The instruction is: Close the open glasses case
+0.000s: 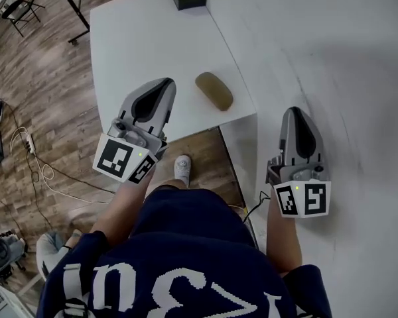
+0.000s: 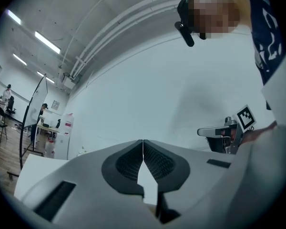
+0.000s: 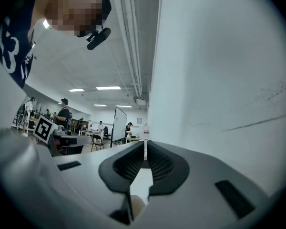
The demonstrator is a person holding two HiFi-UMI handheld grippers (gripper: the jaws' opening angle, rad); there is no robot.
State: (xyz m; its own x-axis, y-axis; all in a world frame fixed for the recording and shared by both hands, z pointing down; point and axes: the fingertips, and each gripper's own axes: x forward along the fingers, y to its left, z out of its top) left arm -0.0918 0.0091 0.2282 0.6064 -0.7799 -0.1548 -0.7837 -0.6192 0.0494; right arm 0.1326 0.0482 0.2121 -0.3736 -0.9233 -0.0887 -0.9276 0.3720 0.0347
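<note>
Glasses case (image 1: 214,91): one olive-brown, oblong, hard-shell unit with rounded ends. It lies flat on the white counter (image 1: 146,38), near the front right corner, close to the edge. Its long axis runs diagonally. The shell appears closed, with no lid gap visible.

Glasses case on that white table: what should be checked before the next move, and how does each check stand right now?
1. Lid of the glasses case down: ok, it looks closed.
2. Case wholly on the table: ok, though near its edge.
3. The left tool empty, jaws together: ok.
4. The right tool empty, jaws together: ok.
5. Both tools apart from the case: ok.
</note>
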